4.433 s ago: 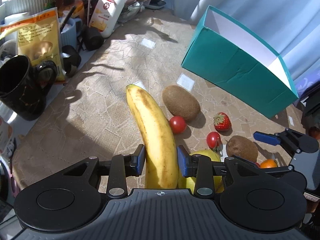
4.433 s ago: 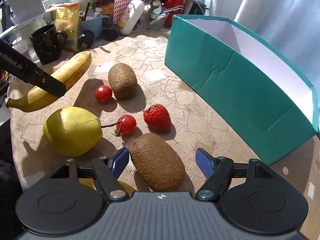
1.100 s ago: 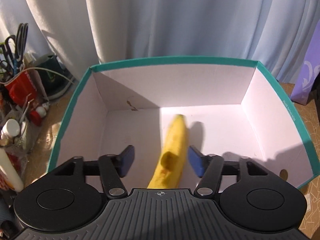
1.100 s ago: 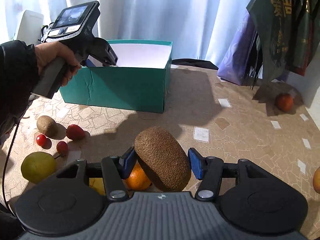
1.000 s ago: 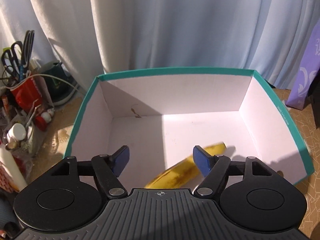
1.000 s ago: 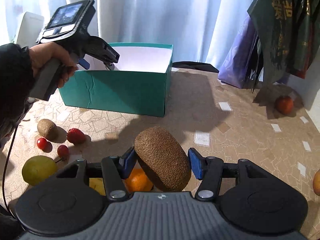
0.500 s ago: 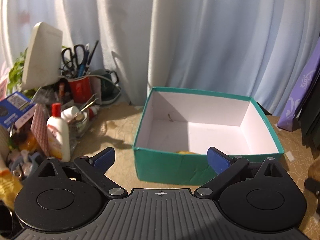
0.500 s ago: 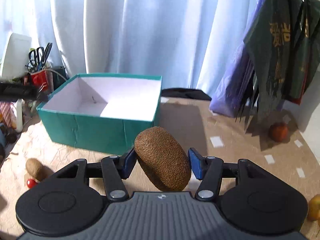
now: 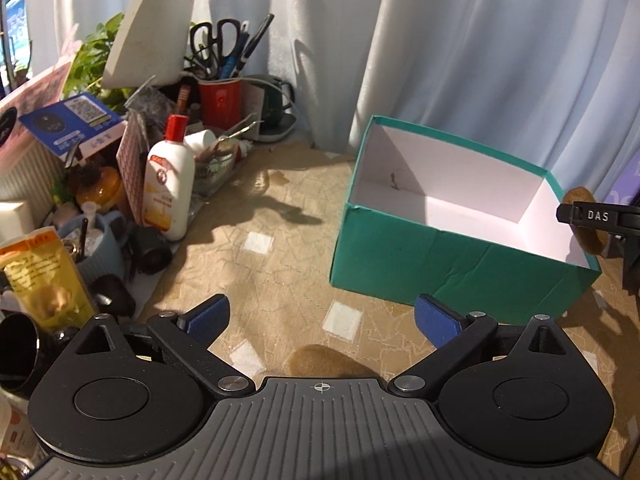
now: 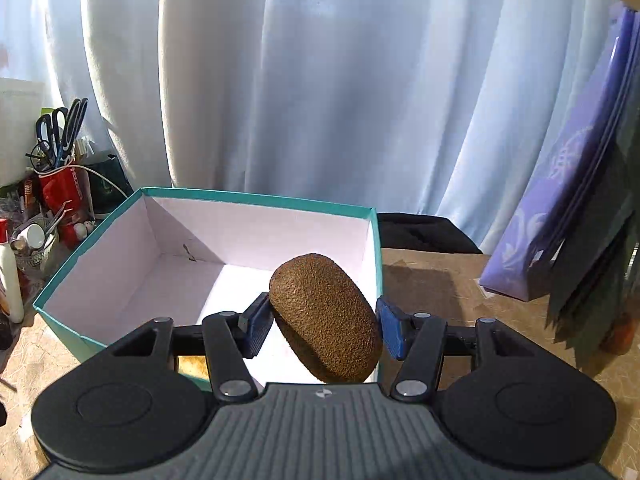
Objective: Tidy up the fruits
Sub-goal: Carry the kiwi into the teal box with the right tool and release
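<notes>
A lived-in home room: pale blue curtains [image 9: 460, 60] behind a patterned tablecloth [image 9: 260, 280], a red cup of scissors and pens [image 9: 220, 96], a lotion bottle [image 9: 170, 184], a houseplant [image 9: 90, 68].

The box [image 10: 100, 328] is teal outside and white inside. The kiwi [image 10: 324, 320] at centre is rough brown. Both grippers are black with blue pads [image 9: 208, 316]. The desk [image 9: 256, 264] is tan with a crackle pattern and pale squares. At upper left, the cup [image 9: 220, 100] is red; the curtain [image 10: 320, 80] is pale blue.
</notes>
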`<state>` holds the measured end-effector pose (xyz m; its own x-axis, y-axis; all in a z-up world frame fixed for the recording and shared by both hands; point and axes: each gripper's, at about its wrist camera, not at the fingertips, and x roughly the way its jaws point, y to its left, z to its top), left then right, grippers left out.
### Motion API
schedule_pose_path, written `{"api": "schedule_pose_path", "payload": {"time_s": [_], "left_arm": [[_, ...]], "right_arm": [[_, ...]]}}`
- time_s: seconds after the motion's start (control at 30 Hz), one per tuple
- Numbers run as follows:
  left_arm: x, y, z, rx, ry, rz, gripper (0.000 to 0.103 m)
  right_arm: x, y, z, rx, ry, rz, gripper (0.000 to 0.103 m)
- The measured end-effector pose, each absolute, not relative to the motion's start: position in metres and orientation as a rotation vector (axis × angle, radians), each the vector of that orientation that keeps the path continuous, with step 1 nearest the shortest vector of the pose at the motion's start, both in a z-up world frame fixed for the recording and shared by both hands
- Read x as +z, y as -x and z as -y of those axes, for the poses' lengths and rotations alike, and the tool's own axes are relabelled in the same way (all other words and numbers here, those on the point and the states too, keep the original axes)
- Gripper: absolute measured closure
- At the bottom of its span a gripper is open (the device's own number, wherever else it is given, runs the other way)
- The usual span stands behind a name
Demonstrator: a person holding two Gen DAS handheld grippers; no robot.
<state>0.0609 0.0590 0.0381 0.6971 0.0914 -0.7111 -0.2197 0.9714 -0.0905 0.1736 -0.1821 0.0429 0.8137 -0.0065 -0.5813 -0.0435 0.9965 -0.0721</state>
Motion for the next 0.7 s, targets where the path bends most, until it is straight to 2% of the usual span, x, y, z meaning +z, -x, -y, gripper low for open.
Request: {"api": "schedule_pose_path", "payload": {"time_s": [0.37, 0.7], "left_arm": [[0.032, -0.066, -0.074, 0.225, 0.187, -0.813, 0.002], [0.025, -0.069, -0.076, 0.229, 0.191, -0.846, 0.002]], "right_arm": [[-0.004, -0.229, 0.165, 0.011, 0.122, -0.757, 0.047], [-0.019, -0.240, 0.143, -0.027, 0.308, -0.777, 0.046]]}}
